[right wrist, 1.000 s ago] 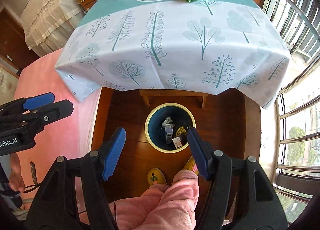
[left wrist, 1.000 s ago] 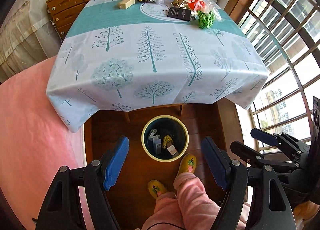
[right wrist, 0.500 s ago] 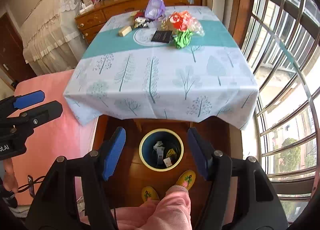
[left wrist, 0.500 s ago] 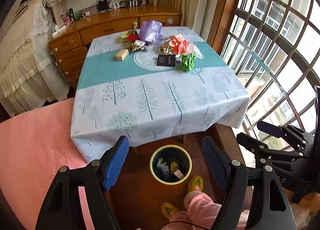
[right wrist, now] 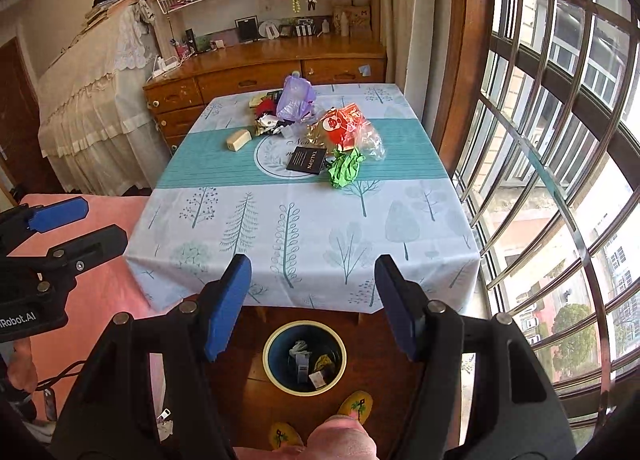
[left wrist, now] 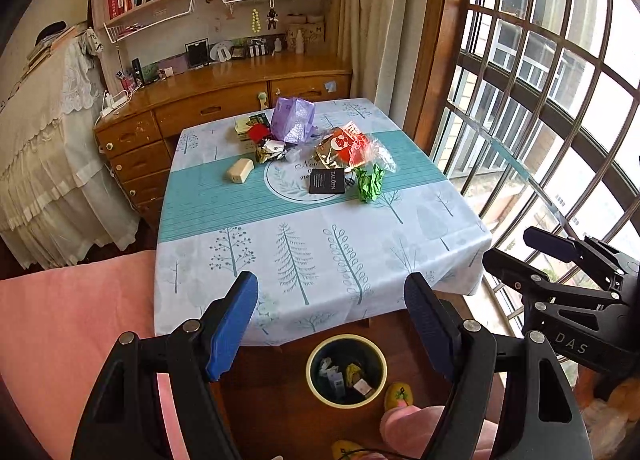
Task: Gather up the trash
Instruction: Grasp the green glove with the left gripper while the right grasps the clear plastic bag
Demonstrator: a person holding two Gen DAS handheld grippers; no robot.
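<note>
Your left gripper (left wrist: 332, 320) and right gripper (right wrist: 310, 306) both hang empty with blue pads spread apart, above the round yellow-rimmed, dark blue waste bin (right wrist: 305, 358) that stands on the wooden floor at the near edge of the table draped in a white and teal tree-print cloth (left wrist: 316, 252). The rubbish left to collect sits well away at twelve o'clock on the teal band: a crumpled green paper ball (left wrist: 370, 182), a flat black card packet (left wrist: 327, 181), a red and clear crinkly plastic wrapper (left wrist: 352, 146), a lilac plastic bag (left wrist: 292, 120) and a small cream block (left wrist: 240, 171). Reach carelessly and you may drag the cloth, sliding the heap; the thin wrapper could slip from wide pads. Pieces behind the bag are hard to make out, possibly not trash.
</note>
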